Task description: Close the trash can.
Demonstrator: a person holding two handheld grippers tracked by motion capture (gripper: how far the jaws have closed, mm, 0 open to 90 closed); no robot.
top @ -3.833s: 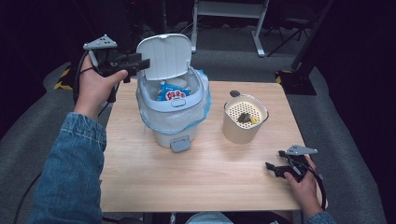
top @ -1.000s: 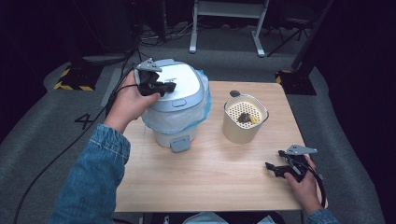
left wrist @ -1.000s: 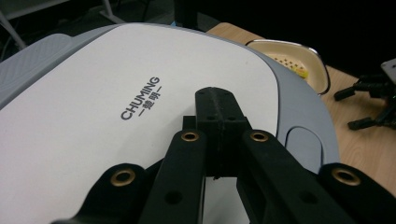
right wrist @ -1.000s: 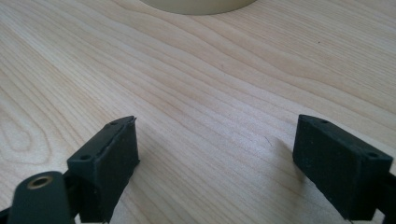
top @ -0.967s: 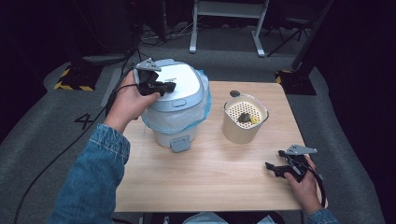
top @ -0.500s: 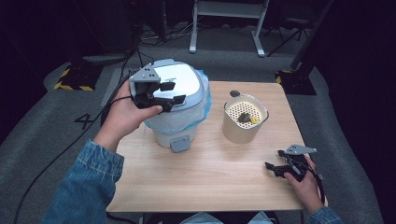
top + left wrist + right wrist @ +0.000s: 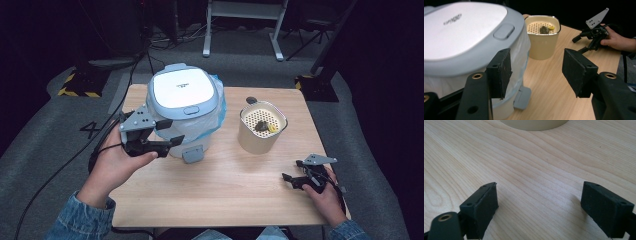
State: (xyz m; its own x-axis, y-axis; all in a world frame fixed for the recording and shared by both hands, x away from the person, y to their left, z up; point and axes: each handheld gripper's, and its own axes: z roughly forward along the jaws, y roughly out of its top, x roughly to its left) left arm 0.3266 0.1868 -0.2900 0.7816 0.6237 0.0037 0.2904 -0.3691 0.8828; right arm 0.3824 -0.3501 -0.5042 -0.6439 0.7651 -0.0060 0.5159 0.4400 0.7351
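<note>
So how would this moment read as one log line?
left tool: open, empty, beside white lidded bin | lid: shut | right tool: open, on wooden table

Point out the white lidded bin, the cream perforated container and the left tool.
White lidded bin (image 7: 184, 90): high view, middle of its lid.
Cream perforated container (image 7: 261, 141): high view, front wall.
Left tool (image 7: 170, 132): high view, between its open jaws.

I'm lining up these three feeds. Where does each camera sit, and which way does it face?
High view: above the person's side, looking forward and down on the table; both forearms and tongs show.
Left gripper view: on the left tongs, facing the bin and the cup; its open jaws show.
Right gripper view: on the right tongs, low over the wood; open jaws show.
All three views share the cup.
</note>
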